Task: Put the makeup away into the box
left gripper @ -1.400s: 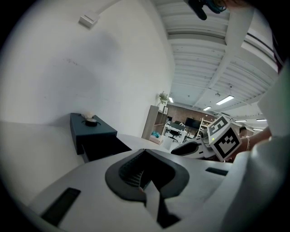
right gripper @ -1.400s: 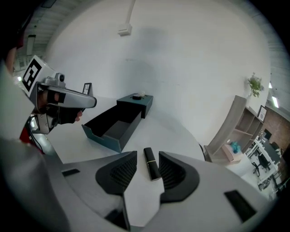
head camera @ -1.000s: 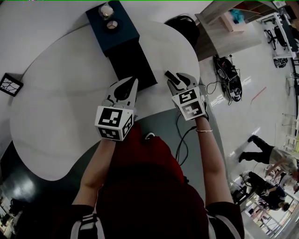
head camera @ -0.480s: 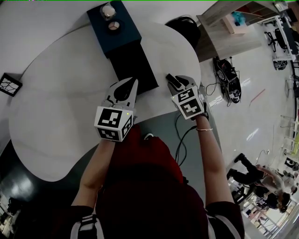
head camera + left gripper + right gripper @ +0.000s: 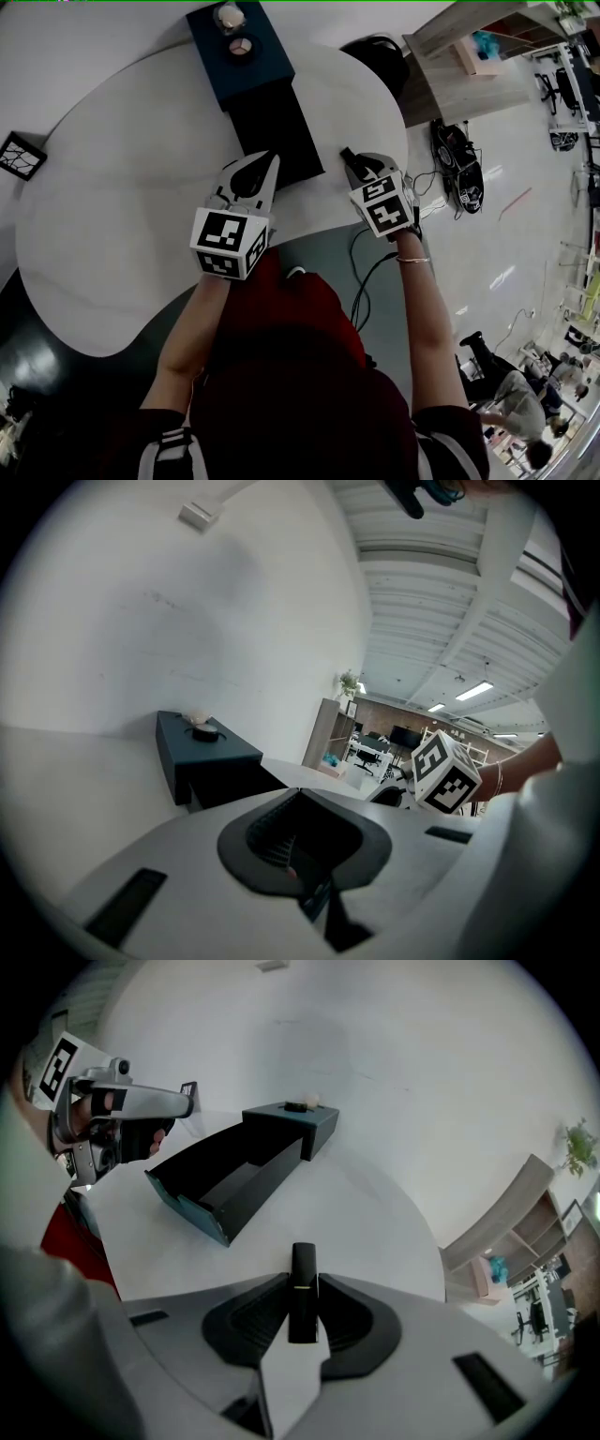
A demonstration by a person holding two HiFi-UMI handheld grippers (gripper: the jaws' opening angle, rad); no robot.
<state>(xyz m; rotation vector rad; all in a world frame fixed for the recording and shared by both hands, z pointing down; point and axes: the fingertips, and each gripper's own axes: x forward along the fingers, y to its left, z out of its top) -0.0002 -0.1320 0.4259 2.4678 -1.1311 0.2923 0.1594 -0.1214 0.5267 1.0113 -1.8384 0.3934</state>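
- The right gripper (image 5: 303,1283) is closing its jaws on a black lipstick tube (image 5: 302,1262). The pads already sit against both of its sides, and the tube's far end pokes out past the tips.
- A moment ago those jaws stood wide around the same tube. What has changed is the pinch itself: the hand has hardly shifted, only tipped down a little and squeezed.
- The tube seems to rest on the white table (image 5: 122,187) yet, not lifted. It lies near the table's right edge, a short way right of the tray.
- The left gripper (image 5: 298,799) has its jaws together and holds nothing that I can make out. There is a small reddish speck low between the pads that I can't identify.
- It hangs close to the near end of the open black tray (image 5: 225,1177), just as it did a second ago. I can't tell whether it touches the tray.
- The tray is slid out of a dark blue box (image 5: 246,70) on the far side of the table, and it looks empty inside.
- On the box's top sit a round compact (image 5: 241,45) and a pale rounded piece (image 5: 229,16).
- As I judge it, the grasp is all but made. What is left is a lift and a short carry leftward into the tray.
- A slim, smooth tube like that could swivel in the pads if it is lifted before the squeeze finishes.
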